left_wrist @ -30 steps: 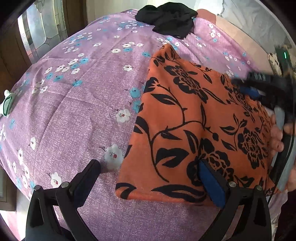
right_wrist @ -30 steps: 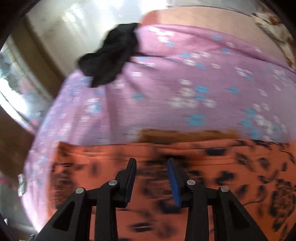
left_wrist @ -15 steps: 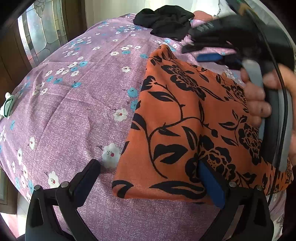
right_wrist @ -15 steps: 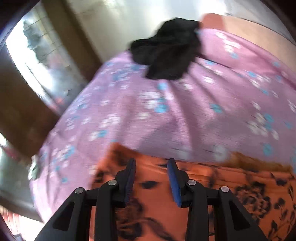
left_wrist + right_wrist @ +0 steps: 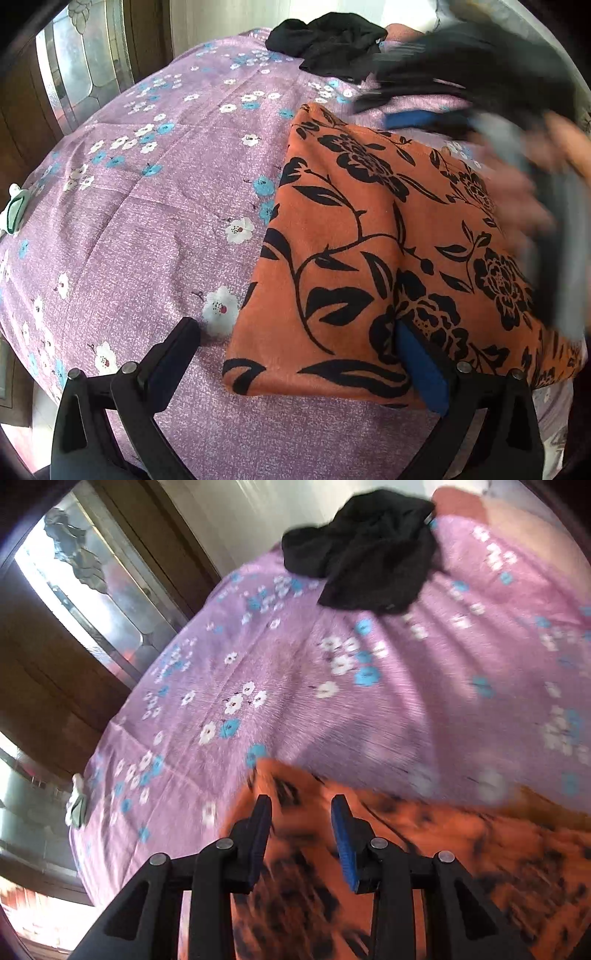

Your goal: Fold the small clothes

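Left wrist view showed the orange cloth with black flowers lying folded flat on the purple bedsheet with small flowers. It lay on the right part of the bed, with 1 corner pointing away toward the far end. The left gripper stood wide apart. Its right finger with the blue pad rested on the near edge of the cloth, and its left finger sat off the cloth on the bare sheet. Nothing was pinched between them.

The right gripper was over the far corner of the cloth, blurry, with a hand around its handle. Its 2 fingers stood a little apart, with a narrow gap and nothing in it.

A black garment lay bunched at the far end of the bed. A small green and white thing sat at the left edge.
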`<state>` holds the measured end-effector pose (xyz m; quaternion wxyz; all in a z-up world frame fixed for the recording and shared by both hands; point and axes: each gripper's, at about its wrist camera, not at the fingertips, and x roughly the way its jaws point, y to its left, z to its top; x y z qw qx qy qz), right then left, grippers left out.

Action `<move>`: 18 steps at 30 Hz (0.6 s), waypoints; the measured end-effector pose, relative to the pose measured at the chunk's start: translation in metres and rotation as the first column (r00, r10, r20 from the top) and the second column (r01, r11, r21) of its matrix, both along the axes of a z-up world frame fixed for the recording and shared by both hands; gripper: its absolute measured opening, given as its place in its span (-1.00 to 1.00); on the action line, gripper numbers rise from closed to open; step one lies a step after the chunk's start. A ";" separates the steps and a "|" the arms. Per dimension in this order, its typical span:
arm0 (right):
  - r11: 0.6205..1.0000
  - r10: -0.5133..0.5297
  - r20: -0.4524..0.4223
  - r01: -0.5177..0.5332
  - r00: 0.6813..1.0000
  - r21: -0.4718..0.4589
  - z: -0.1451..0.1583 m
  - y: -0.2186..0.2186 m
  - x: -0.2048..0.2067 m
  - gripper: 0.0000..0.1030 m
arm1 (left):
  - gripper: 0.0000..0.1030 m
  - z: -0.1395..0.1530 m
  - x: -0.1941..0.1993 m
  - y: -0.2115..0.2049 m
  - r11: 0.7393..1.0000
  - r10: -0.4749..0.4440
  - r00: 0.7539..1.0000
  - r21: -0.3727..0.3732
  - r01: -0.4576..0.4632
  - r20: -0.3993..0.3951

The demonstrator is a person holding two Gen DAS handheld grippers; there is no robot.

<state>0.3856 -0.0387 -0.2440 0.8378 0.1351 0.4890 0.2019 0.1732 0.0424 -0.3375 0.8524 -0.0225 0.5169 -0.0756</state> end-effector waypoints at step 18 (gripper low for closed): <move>0.930 -0.367 -0.105 0.368 0.924 -0.005 -0.042 -0.234 -0.232 -0.28 | 1.00 0.000 -0.006 0.013 0.999 0.036 0.998 0.011 -0.036 0.056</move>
